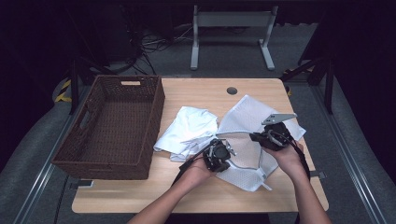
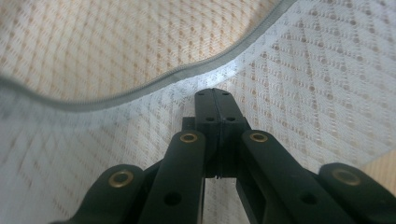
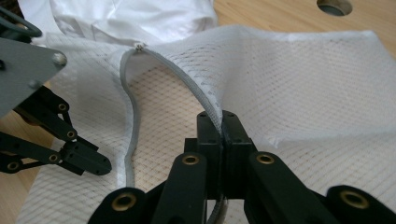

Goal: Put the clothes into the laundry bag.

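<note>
Both forearms reach in from below in the high view; the mesh bag lies mid-table beside a white shirt and a basket. Left gripper view: jaws clamped on mesh below the zipper. Right gripper view: jaws pinch the zipper's other edge. Pull evenly apart, keeping the mouth wide toward the shirt.
</note>
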Demonstrator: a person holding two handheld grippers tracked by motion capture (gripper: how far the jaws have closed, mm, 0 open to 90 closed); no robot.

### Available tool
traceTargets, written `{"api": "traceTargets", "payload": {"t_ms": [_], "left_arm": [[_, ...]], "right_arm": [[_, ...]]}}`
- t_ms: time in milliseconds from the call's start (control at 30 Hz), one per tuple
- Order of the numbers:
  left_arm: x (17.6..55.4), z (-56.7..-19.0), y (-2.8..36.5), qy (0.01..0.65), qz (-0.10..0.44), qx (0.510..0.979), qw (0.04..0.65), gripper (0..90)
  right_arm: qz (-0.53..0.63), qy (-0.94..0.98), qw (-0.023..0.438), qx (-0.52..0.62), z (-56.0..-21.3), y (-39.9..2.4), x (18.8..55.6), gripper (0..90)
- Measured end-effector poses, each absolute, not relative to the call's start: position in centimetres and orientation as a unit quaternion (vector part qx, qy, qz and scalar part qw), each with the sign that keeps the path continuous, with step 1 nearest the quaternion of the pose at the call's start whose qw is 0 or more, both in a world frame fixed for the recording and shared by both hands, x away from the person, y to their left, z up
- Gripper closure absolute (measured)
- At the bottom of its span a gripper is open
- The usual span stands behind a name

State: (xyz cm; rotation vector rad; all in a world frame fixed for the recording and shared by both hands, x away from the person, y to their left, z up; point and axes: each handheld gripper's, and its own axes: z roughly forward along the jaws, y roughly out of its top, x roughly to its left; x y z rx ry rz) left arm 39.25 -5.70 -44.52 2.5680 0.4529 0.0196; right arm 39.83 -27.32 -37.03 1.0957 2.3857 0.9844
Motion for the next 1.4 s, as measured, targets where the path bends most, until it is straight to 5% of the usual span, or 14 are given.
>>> {"api": "traceTargets", "payload": {"t_ms": [500, 833, 1400], "left_arm": [[39.4, -44.9, -4.5, 0.165, -0.020, 0.943, 0.288, 90.0], [39.7, -45.1, -4.3, 0.171, -0.028, 0.938, 0.300, 89.5], [40.6, -40.7, 0.0, 0.214, -0.043, 0.907, 0.360, 55.6]], "right_arm": [[0.389, 0.821, 0.207, 0.362, -31.7, -25.8, 41.1, 88.1], [0.388, 0.827, 0.188, 0.362, -32.9, -25.9, 41.0, 88.1], [0.393, 0.822, 0.175, 0.374, -33.7, -26.9, 41.0, 87.8]]}}
